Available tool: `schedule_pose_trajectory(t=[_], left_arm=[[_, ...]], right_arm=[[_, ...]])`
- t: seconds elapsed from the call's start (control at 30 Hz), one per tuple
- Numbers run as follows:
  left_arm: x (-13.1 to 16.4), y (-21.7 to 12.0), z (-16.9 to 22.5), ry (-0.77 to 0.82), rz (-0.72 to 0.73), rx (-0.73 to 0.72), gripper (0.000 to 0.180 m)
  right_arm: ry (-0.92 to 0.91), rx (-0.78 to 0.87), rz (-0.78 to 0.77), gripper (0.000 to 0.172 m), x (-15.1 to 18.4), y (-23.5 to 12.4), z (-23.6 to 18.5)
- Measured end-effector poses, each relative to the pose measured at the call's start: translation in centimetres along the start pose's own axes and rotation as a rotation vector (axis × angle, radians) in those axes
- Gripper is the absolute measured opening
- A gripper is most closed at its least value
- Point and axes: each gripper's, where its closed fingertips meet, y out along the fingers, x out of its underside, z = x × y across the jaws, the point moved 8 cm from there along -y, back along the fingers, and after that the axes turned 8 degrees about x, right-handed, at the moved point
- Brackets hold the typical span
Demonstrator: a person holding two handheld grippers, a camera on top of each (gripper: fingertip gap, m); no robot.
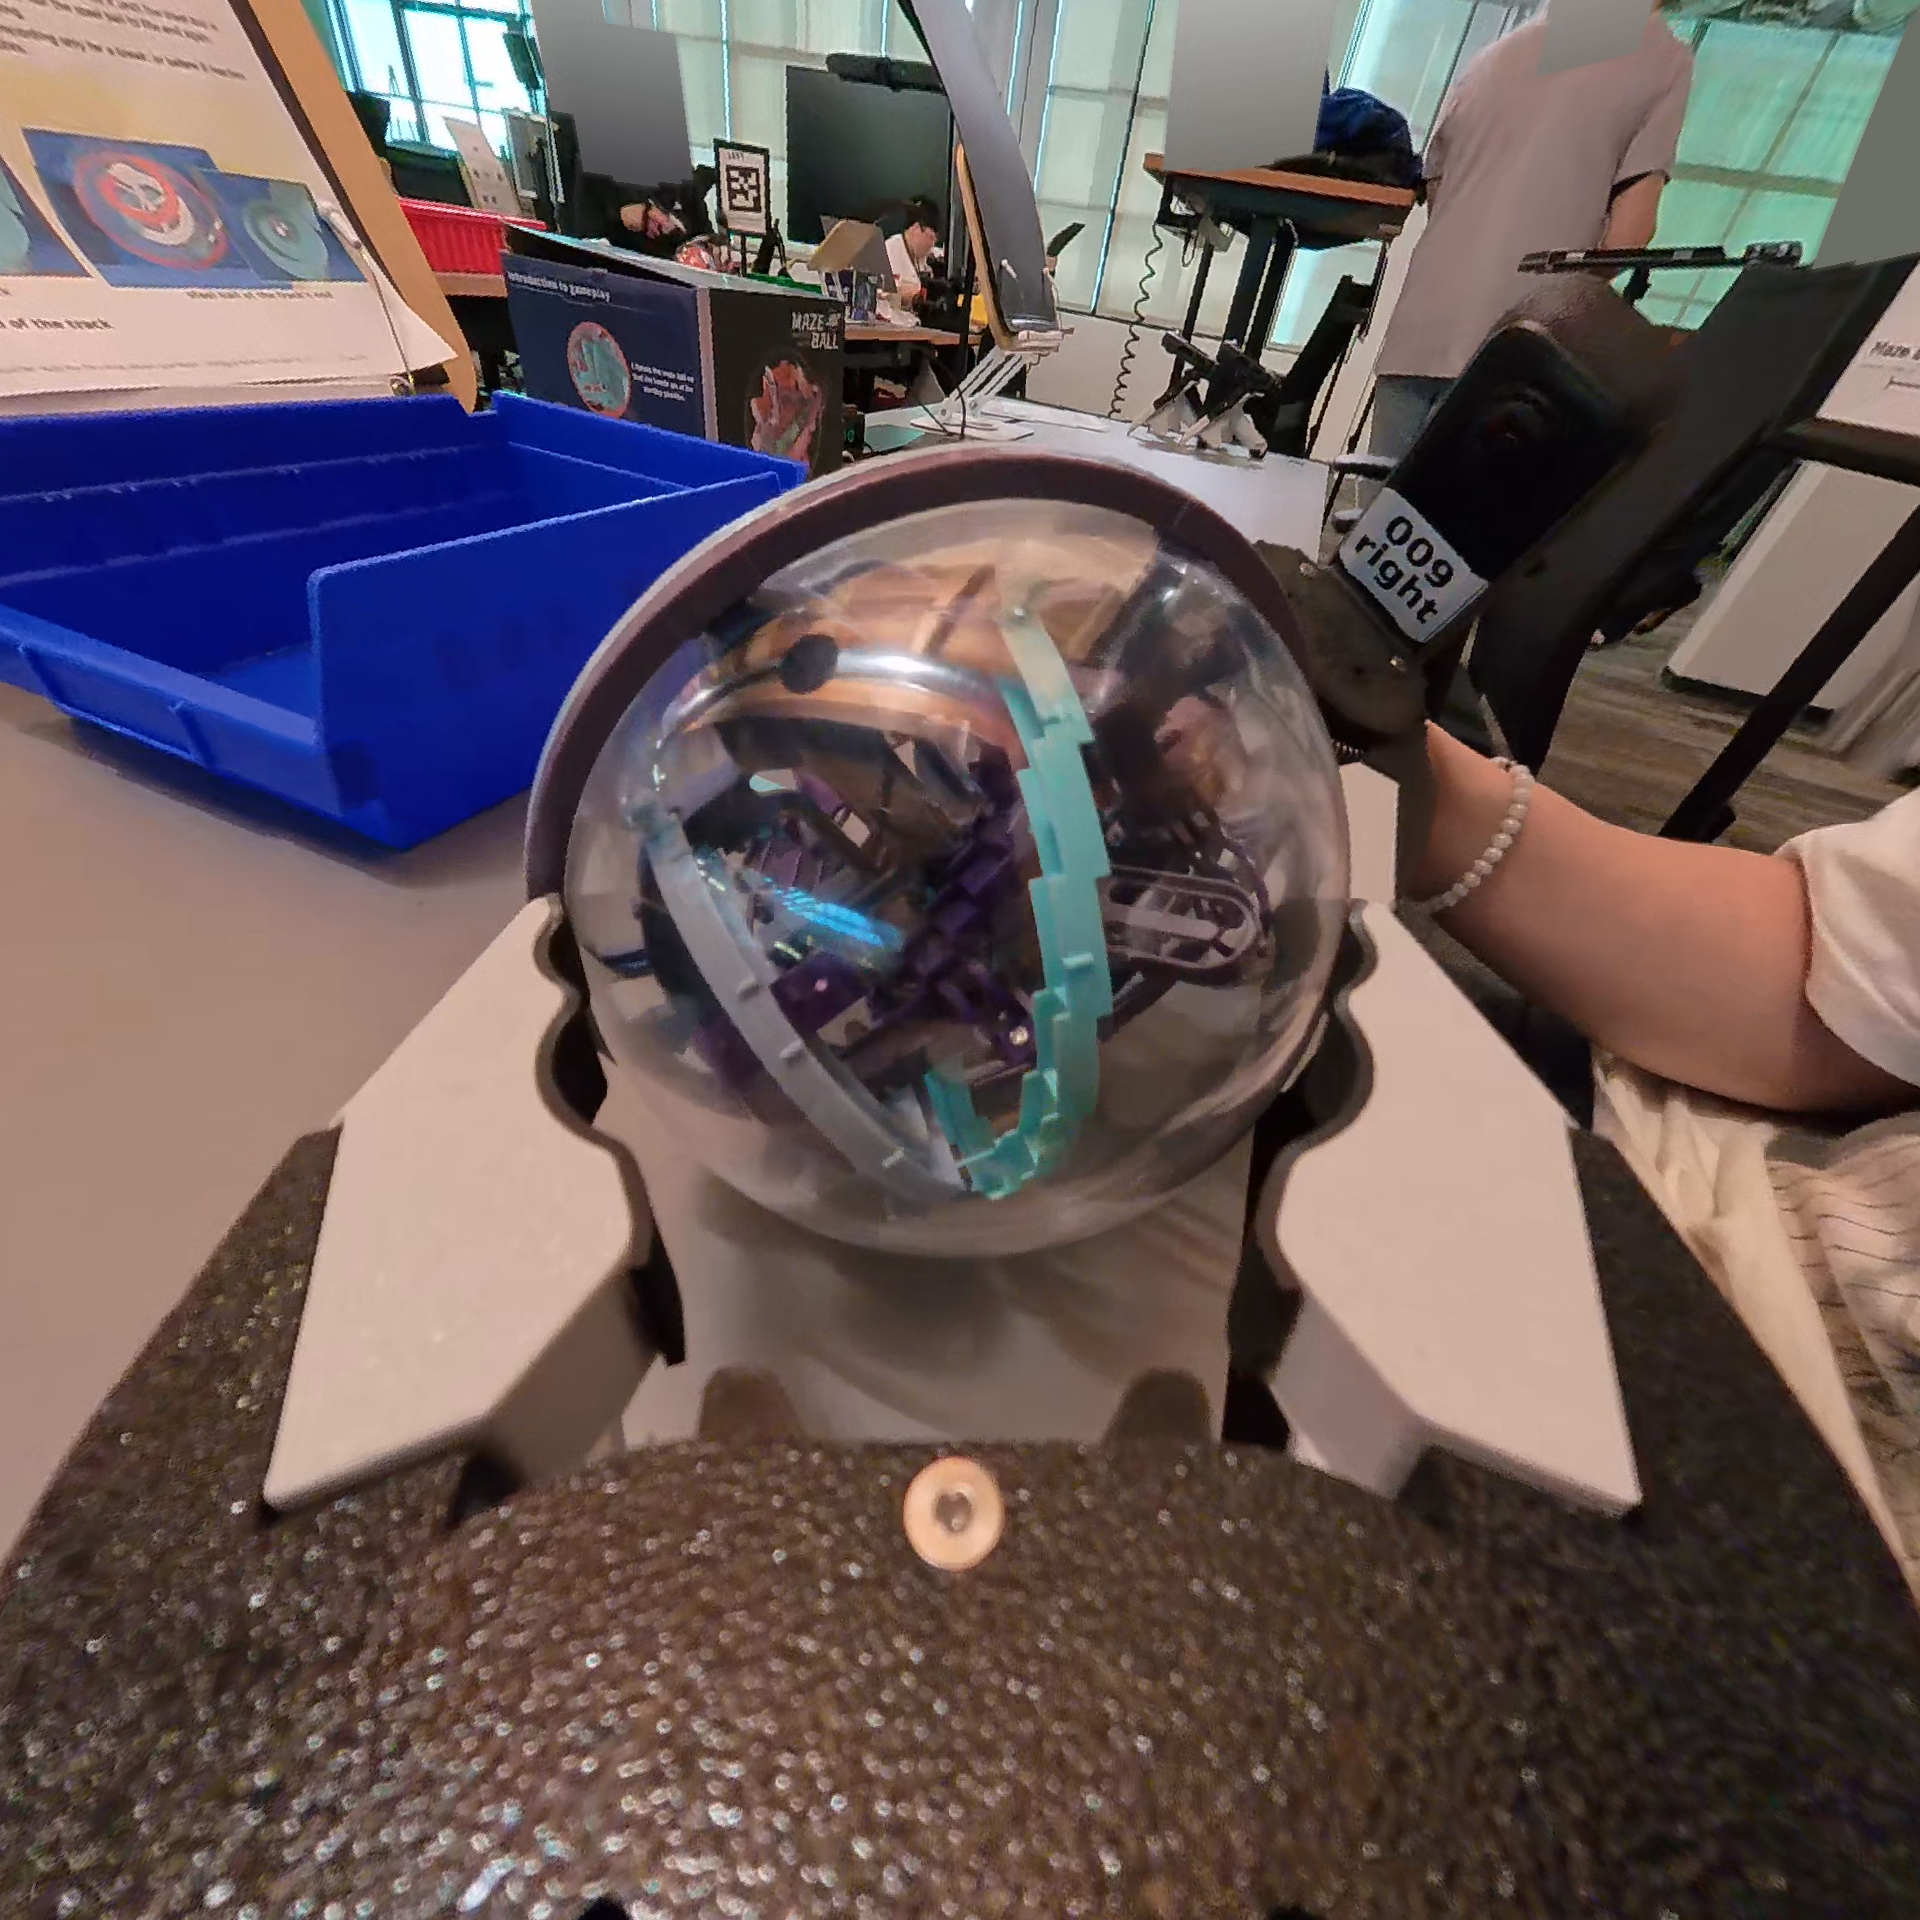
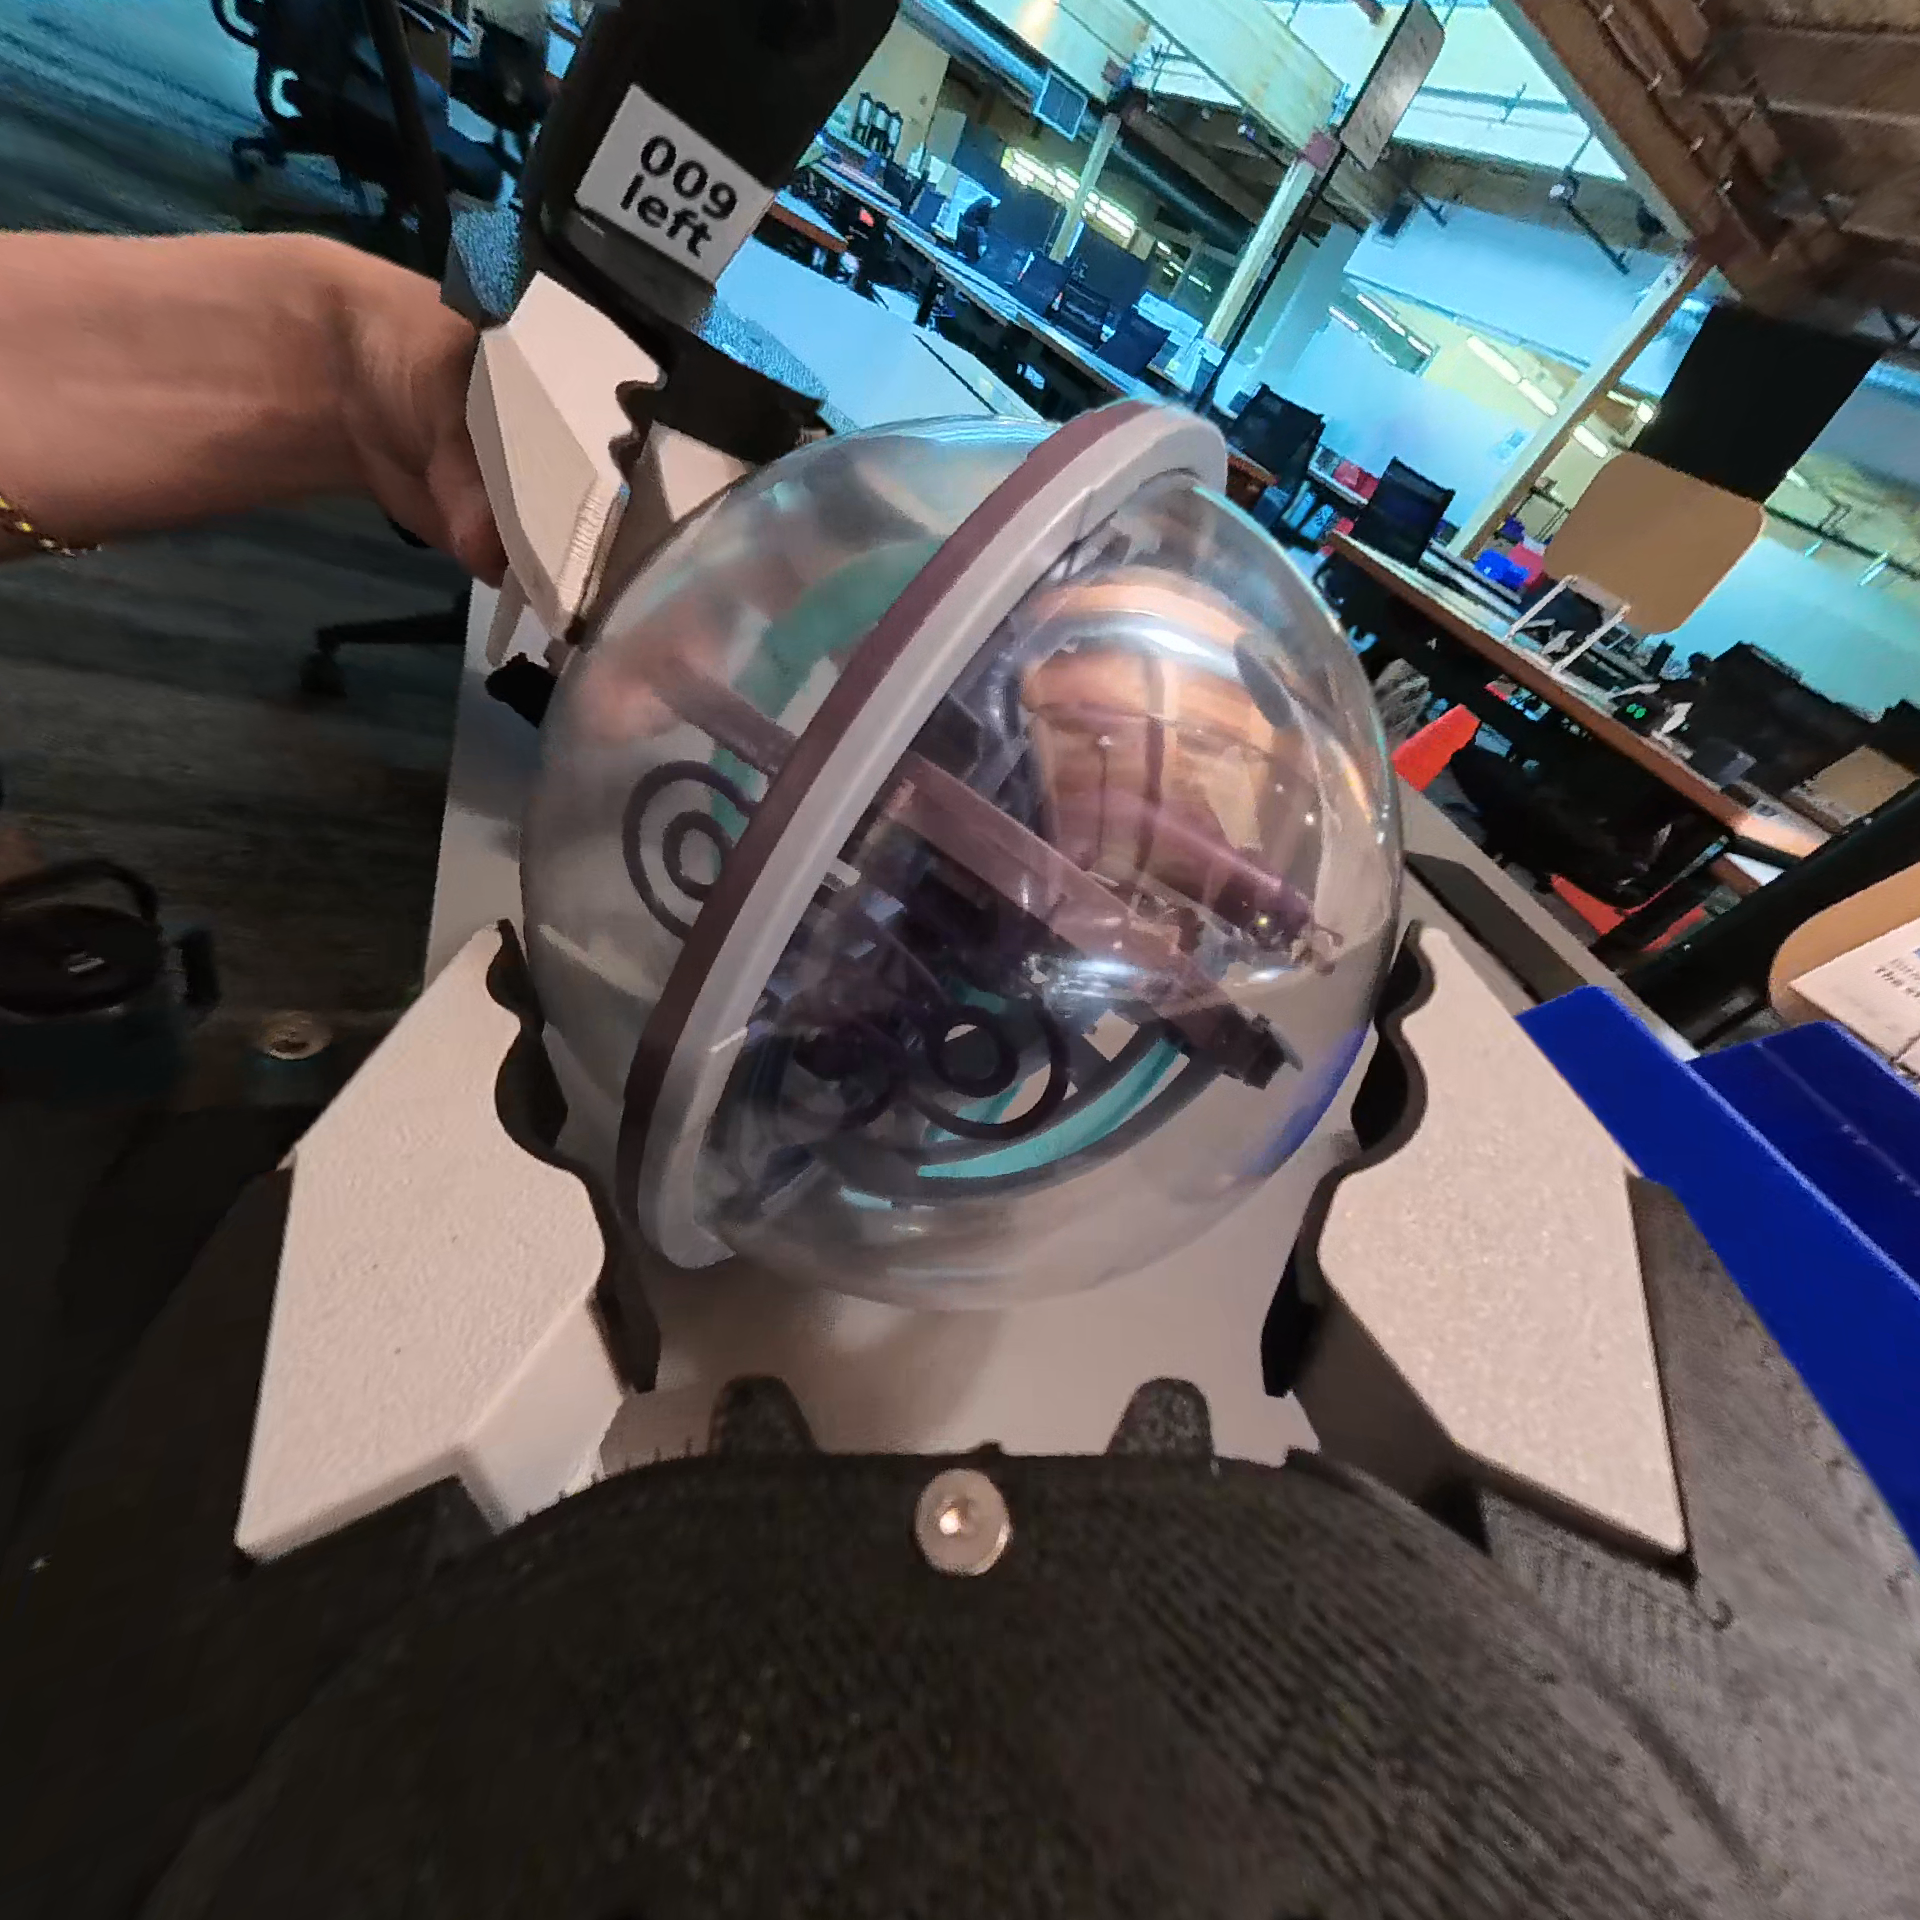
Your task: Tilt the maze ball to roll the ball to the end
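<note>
We are mid-tilt: the maze ball [image 1: 940, 873], a clear sphere with teal, purple and brown tracks inside, sits lifted off the grey table [image 1: 156, 987] and cradled by both tools at once. Nearest to us, the left gripper [image 1: 951, 997] is spread wide, with its dark pads pressed on either side of the sphere's lower half; from the other side the right gripper [image 2: 961, 1049] does the same, also wide, its pads against the shell left and right. So we hold it four-point, each tool clamping the sphere from its own side. The ball's equator ring [image 2: 883, 779] runs steeply diagonal, so the maze is clearly tipped. We cannot pick out the small rolling ball for sure; a tiny bright speck on a brown track may be it, too small to tell. Judged step: steering the ball along the track, end not visibly reached. Next move calls for slow coordinated wrist rotation of both tools, keeping squeeze even so the smooth shell does not slip. Beyond the maze ball to its left lies a blue bin [image 1: 343, 623], further back the game's box [image 1: 675, 353] and office desks.
</note>
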Motion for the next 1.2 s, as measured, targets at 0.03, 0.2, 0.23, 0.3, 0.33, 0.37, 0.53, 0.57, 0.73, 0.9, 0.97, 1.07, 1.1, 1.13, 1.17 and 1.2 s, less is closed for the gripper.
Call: schedule_pose_trajectory(t=[0.03, 0.2, 0.23, 0.3, 0.33, 0.37, 0.53, 0.57, 0.73, 0.9, 0.97, 1.07, 1.1, 1.13, 1.17, 1.2], left_arm=[[0.0, 0.0, -0.1, -0.012, 0.007, 0.002, 0.135], [-0.1, 0.2, -0.2, -0.047, 0.038, 0.003, 0.135], [-0.1, 0.3, -0.2, -0.046, 0.037, 0.002, 0.135], [-0.1, 0.3, -0.2, -0.042, 0.034, 0.003, 0.134], [-0.2, 0.3, -0.2, -0.041, 0.032, 0.003, 0.134], [-0.2, 0.3, -0.2, -0.041, 0.031, 0.003, 0.134], [-0.3, 0.4, -0.3, -0.061, 0.049, 0.0, 0.134], [-0.3, 0.5, -0.2, -0.062, 0.048, -0.001, 0.134], [-0.6, 0.9, 0.1, -0.035, 0.025, -0.011, 0.133], [-0.8, 1.4, 0.5, -0.012, -0.001, -0.025, 0.134], [-0.9, 1.4, 0.6, -0.011, -0.009, -0.03, 0.133], [-1.0, 1.1, 1.0, 0.044, -0.013, -0.004, 0.124], [-1.1, 0.9, 1.2, 0.056, -0.005, 0.012, 0.12], [-1.2, 0.8, 1.3, 0.061, 0.002, 0.019, 0.117], [-1.2, 0.9, 1.4, 0.068, 0.001, 0.016, 0.115], [-1.2, 1.0, 1.5, 0.078, -0.001, 0.017, 0.115]], right_arm=[[0.021, -0.002, 0.001, 0.153, 0.0, 0.0, 0.1], [0.095, -0.004, 0.002, 0.153, 0.2, -0.1, 0.3], [0.104, -0.006, -0.001, 0.153, 0.3, -0.1, 0.3], [0.118, -0.011, -0.011, 0.153, 0.3, -0.2, 0.3], [0.126, -0.013, -0.02, 0.153, 0.3, -0.2, 0.4], [0.134, -0.015, -0.03, 0.153, 0.3, -0.2, 0.4], [0.188, -0.012, -0.08, 0.153, 0.3, -0.3, 0.4], [0.192, -0.01, -0.093, 0.152, 0.3, -0.3, 0.5], [0.176, 0.014, -0.126, 0.151, -0.4, -0.8, 0.4], [0.202, 0.024, -0.083, 0.151, -1.3, -0.9, 0.7], [0.212, 0.012, -0.054, 0.151, -1.0, -1.0, 0.9], [0.199, -0.034, -0.01, 0.15, -0.3, -1.8, 1.1], [0.194, -0.049, -0.008, 0.15, 0.0, -2.1, 1.2], [0.187, -0.06, -0.011, 0.15, 0.1, -2.4, 1.1], [0.182, -0.067, -0.015, 0.15, 0.3, -2.6, 1.1], [0.185, -0.069, -0.014, 0.15, 0.5, -2.8, 1.2]])
